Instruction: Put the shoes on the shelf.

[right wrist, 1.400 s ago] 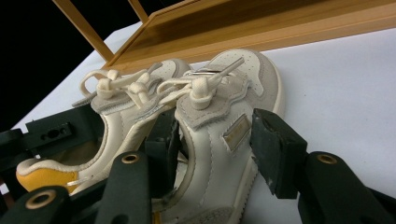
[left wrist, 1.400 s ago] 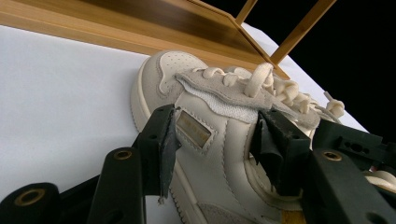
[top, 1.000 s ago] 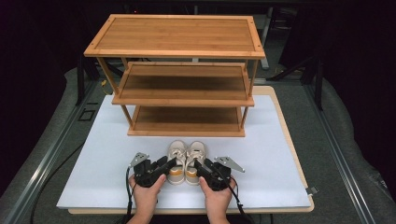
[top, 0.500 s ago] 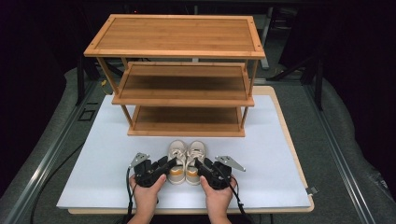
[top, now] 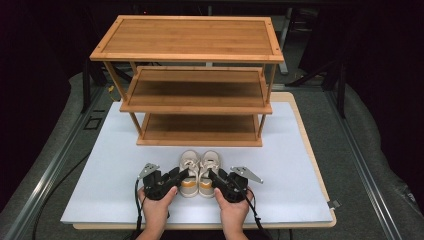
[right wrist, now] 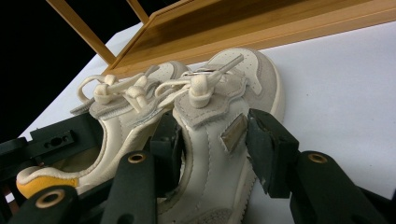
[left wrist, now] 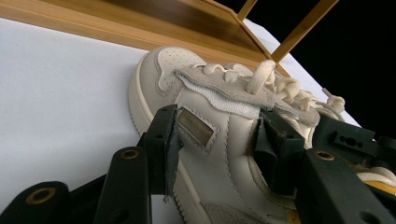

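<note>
My two hands come in at the bottom centre of the high view, each with a pair of tongs. My left gripper [top: 181, 176] sits low, left of centre, its jaws astride the left shoe [top: 188, 167]. In the left gripper view that shoe [left wrist: 219, 140] fills the middle of the frame: one jaw stands against its outer side by the small gold tab, the other is set inside the collar at centre right. The jaws have just been closing, with the shoe's side wall between them. The pads lie against the leather, so I record this pair as clenched on the left shoe.

My right gripper [top: 214, 178] sits low, right of centre, astride the right shoe [top: 209, 167]. In the right gripper view that shoe [right wrist: 224, 135] runs up the middle: one jaw is against its outer side at right, the other is down between the two shoes at centre left. These jaws have also just been closing. I record them as grasping the right shoe.

The shoes stand side by side, touching, toes pointing up the frame, on the white mat [top: 100, 180].

Beyond the toes, in the upper middle of the high view, stands a three-tier wooden rack [top: 190, 40], its lowest shelf just beyond the shoes.
</note>
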The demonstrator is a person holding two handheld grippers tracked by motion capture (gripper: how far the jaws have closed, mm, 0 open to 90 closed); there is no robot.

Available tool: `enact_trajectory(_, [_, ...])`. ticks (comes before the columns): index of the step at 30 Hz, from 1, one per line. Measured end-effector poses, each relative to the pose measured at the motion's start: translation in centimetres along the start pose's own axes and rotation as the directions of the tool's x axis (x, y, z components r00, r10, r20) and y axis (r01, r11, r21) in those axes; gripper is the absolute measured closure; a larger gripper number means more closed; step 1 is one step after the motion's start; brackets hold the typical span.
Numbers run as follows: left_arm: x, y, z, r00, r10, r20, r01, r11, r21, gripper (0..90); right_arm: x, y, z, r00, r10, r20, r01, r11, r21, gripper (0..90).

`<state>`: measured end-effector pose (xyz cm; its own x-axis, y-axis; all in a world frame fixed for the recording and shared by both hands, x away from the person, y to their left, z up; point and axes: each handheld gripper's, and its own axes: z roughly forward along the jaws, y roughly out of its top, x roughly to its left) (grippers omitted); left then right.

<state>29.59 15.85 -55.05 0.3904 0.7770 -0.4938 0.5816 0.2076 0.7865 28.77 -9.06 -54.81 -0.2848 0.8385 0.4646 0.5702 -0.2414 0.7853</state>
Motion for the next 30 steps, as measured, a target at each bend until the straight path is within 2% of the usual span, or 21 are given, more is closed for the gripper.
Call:
enact_trajectory(1, [0.0,0.0,0.0,1.0000,0.000,0.001,0.000,1.0000,-0.001,53.4,0.0,0.0,-0.1,0.9999,0.001,0.012,-0.001,0.9999,0.012,56.6])
enact_trajectory(3, [0.1,0.1,-0.1,1.0000,0.000,-0.001,0.000,1.0000,-0.001,53.4,0.0,0.0,-0.1,1.0000,0.002,-0.003,-0.002,0.9998,0.017,56.5])
enact_trajectory(7, [0.1,0.2,-0.2,1.0000,-0.004,0.004,0.004,1.0000,-0.006,53.5,0.2,0.1,0.0,1.0000,0.005,0.006,-0.005,1.0000,-0.002,56.6])
enact_trajectory(8, [0.1,0.2,-0.2,1.0000,0.001,0.005,-0.001,1.0000,-0.007,53.5,0.2,0.1,0.0,1.0000,0.006,-0.007,-0.006,0.9999,-0.011,56.6])
enact_trajectory(9, [0.0,0.3,-0.2,1.0000,0.000,0.005,0.000,1.0000,-0.009,53.5,0.2,0.3,-0.2,1.0000,-0.002,-0.006,0.002,0.9997,0.023,56.6])
enact_trajectory(10, [0.0,0.3,-0.3,1.0000,-0.001,0.006,0.001,1.0000,-0.009,53.5,0.3,0.3,0.0,1.0000,0.002,-0.006,-0.002,1.0000,-0.010,56.6])
enact_trajectory(12, [-0.1,0.5,-0.3,1.0000,0.000,0.007,0.000,1.0000,-0.009,53.5,0.3,0.4,-0.1,1.0000,0.004,-0.008,-0.004,0.9999,-0.013,56.6])
enact_trajectory(13, [-0.1,0.5,-0.3,1.0000,0.002,0.008,-0.002,0.9999,-0.010,53.5,0.4,0.5,-0.3,1.0000,0.000,-0.009,0.000,1.0000,0.008,56.6])
enact_trajectory(14, [-0.2,0.6,-0.4,1.0000,0.004,0.007,-0.004,0.9999,-0.010,53.5,0.4,0.5,-0.1,0.9999,0.002,-0.011,-0.002,0.9999,-0.017,56.6])
enact_trajectory(15, [-0.2,0.7,-0.4,1.0000,0.004,0.006,-0.004,0.9999,-0.010,53.5,0.5,0.6,-0.2,1.0000,0.000,0.002,0.000,1.0000,-0.006,56.6])
enact_trajectory(16, [-0.3,0.8,-0.4,1.0000,0.007,0.006,-0.007,0.9999,-0.010,53.5,0.5,0.7,-0.2,0.9999,0.002,-0.012,-0.003,0.9998,-0.018,56.6])
enact_trajectory(17, [-0.3,0.9,-0.5,0.9999,0.010,0.005,-0.010,0.9999,-0.008,53.5,0.5,0.8,-0.4,0.9999,-0.002,-0.012,0.002,1.0000,0.007,56.6])
enact_trajectory(18, [-0.4,1.0,-0.5,1.0000,0.007,0.004,-0.007,0.9999,-0.011,53.5,0.5,0.8,-0.2,0.9999,0.002,-0.013,-0.002,0.9998,-0.022,56.6])
enact_trajectory(19, [-0.5,1.1,-0.6,0.9999,0.011,0.004,-0.011,0.9999,-0.011,53.6,0.6,1.0,-0.4,1.0000,-0.003,0.009,0.003,1.0000,-0.005,56.6])
enact_trajectory(23, [-0.6,1.6,-0.8,0.9999,0.012,0.009,-0.012,0.9998,-0.018,53.6,0.9,1.4,-0.6,0.9999,-0.009,-0.008,0.008,0.9999,-0.008,56.6])
enact_trajectory(24, [-0.7,1.7,-0.8,0.9999,0.011,0.011,-0.011,0.9997,-0.021,53.6,1.0,1.5,-0.5,0.9999,-0.010,-0.009,0.010,0.9996,-0.026,56.6])
enact_trajectory(26, [-0.7,1.9,-0.9,0.9999,0.010,0.012,-0.010,0.9997,-0.022,53.6,1.2,1.8,-0.7,0.9999,-0.015,0.002,0.015,0.9997,-0.021,56.6])
enact_trajectory(27, [-0.8,2.1,-1.0,0.9999,0.009,0.011,-0.009,0.9997,-0.021,53.6,1.2,1.9,-0.8,0.9998,-0.017,-0.011,0.017,0.9997,-0.015,56.6])
enact_trajectory(28, [-0.9,2.2,-1.0,0.9999,0.010,0.012,-0.010,0.9997,-0.021,53.6,1.3,2.0,-0.7,0.9999,-0.011,-0.013,0.011,0.9994,-0.032,56.6])
enact_trajectory(29, [-0.9,2.3,-1.1,0.9999,0.012,0.009,-0.012,0.9997,-0.021,53.6,1.4,2.2,-0.9,0.9999,-0.013,-0.006,0.013,0.9999,-0.011,56.6])
enact_trajectory(30, [-1.0,2.5,-1.1,0.9999,0.013,0.009,-0.012,0.9997,-0.022,53.6,1.4,2.2,-0.7,0.9999,-0.006,-0.013,0.005,0.9995,-0.032,56.6])
